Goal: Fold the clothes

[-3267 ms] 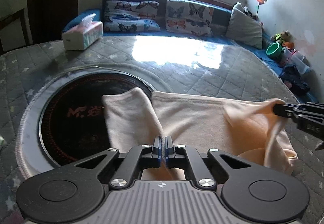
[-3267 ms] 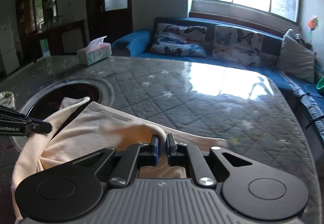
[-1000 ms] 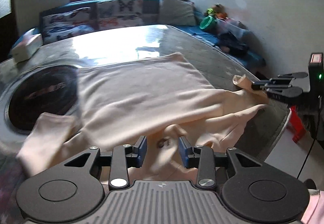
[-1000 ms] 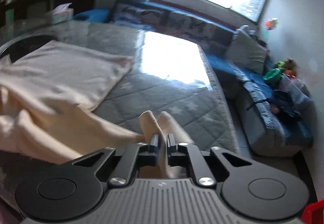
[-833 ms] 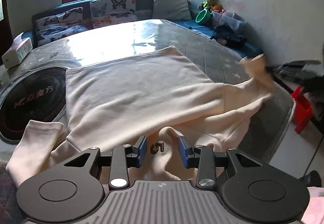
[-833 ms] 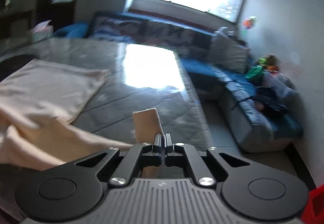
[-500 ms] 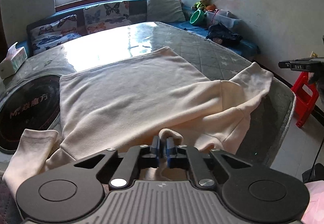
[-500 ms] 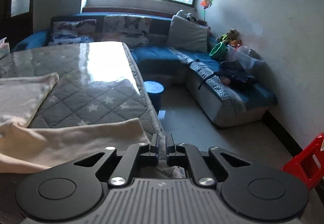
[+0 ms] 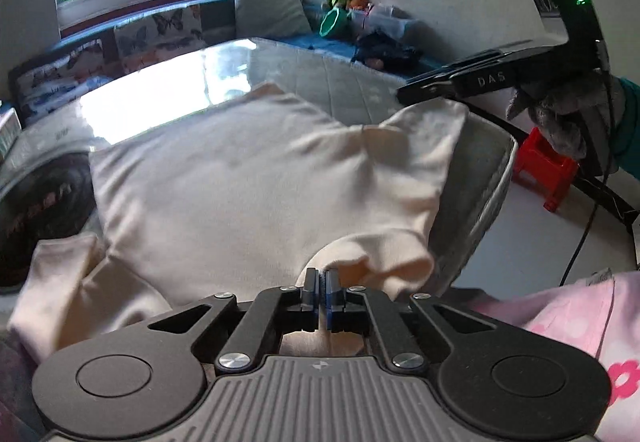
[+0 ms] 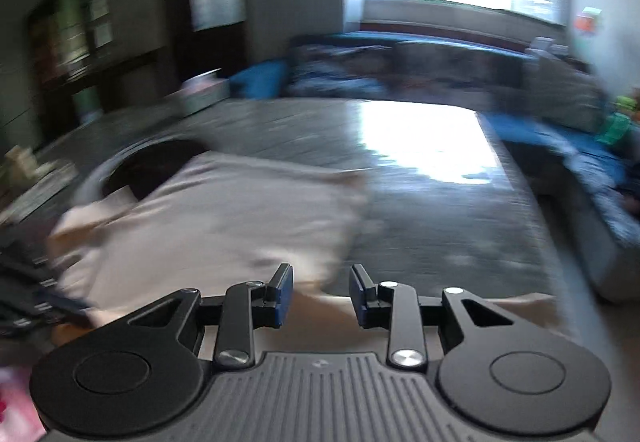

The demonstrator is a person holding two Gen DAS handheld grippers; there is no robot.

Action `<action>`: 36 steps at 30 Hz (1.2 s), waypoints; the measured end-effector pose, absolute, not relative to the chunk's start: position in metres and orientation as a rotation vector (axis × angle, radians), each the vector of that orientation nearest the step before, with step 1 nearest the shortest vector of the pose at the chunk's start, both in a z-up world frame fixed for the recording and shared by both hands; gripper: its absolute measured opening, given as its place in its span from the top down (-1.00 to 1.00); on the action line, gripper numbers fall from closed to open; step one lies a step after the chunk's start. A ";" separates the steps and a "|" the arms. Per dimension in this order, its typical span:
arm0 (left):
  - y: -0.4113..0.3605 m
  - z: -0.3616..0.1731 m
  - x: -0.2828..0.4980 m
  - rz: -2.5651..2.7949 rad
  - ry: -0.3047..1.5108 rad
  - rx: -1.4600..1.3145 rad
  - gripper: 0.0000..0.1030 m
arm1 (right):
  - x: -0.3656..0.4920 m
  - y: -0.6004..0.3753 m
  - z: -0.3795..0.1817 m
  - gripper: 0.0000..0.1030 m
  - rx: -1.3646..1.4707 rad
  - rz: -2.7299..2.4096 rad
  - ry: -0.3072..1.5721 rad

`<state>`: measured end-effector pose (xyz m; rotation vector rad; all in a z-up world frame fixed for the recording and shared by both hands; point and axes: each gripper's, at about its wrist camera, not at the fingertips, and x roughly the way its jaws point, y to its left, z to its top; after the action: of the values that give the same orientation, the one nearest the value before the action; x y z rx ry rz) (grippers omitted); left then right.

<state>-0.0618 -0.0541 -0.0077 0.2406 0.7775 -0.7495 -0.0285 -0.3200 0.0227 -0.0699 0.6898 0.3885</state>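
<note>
Garment (image 9: 240,170), cream, lies spread flat on quilted table (image 9: 472,178). My left gripper (image 9: 320,278) clamped on near hem fold, pinning it. My right gripper (image 10: 320,294) gapes empty near garment's right edge, view blurred.

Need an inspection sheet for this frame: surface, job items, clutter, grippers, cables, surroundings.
Surface: grey quilted table cover, sun glare on it.
Job's things: cream garment spread flat, one sleeve bunched at the near left.
Clutter: tissue box, blurred.
Grippers: left gripper shut on the garment's near edge; right gripper open, holding nothing.
Cables: black cable hanging at right.
Surroundings: blue sofa with cushions, red stool, window.
</note>
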 end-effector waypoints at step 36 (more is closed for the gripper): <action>0.033 -0.030 0.042 -0.230 0.719 0.142 0.89 | -0.049 -0.216 -0.023 0.34 -0.283 0.771 0.824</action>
<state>0.0420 0.0326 -0.0297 0.1422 0.7186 -0.2297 -0.0487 -0.2163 -0.0229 -0.2826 0.8242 0.7707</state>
